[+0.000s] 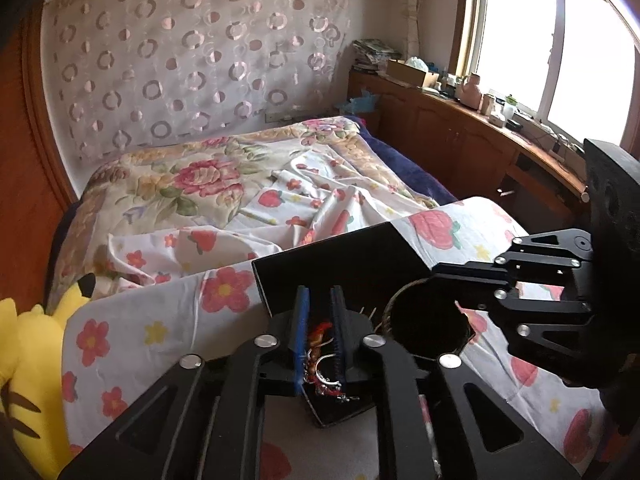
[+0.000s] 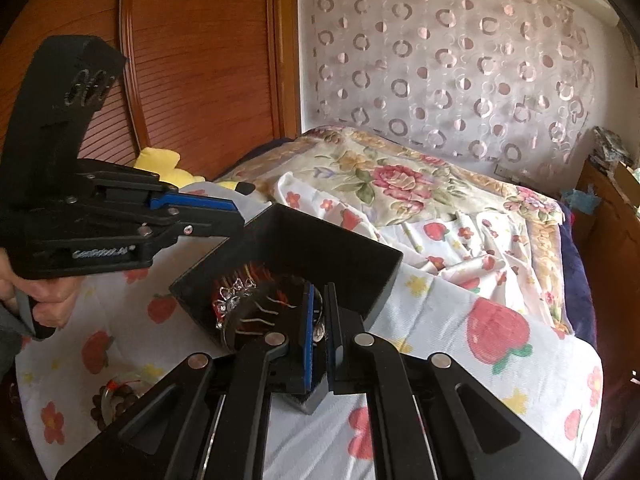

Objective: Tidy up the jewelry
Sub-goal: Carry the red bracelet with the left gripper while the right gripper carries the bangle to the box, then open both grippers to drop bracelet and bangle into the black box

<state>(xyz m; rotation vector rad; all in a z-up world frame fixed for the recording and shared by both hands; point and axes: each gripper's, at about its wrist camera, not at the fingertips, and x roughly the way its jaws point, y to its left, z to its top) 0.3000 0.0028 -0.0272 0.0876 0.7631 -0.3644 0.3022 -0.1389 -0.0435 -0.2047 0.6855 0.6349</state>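
Note:
A black open box (image 2: pixel 304 248) sits on the strawberry-print sheet; it also shows in the left wrist view (image 1: pixel 344 256). Inside lie a crystal tiara piece (image 2: pixel 232 300) and red and silver jewelry (image 1: pixel 320 360). My left gripper (image 1: pixel 320 320) hovers over the box's near corner, fingers close together with nothing clearly pinched; from the right wrist view it (image 2: pixel 236 216) sits at the box's left rim. My right gripper (image 2: pixel 320 312) reaches into the box, shut on a dark watch-like piece (image 2: pixel 318 320). In the left view it (image 1: pixel 440 276) holds a round dark item (image 1: pixel 428 320).
Brown beads and a ring (image 2: pixel 108 400) lie on the sheet at the left. A yellow plush toy (image 1: pixel 28 352) sits left of the bed. A floral quilt (image 1: pixel 192 176) covers the far bed. A cluttered wooden sideboard (image 1: pixel 480 128) runs under the window.

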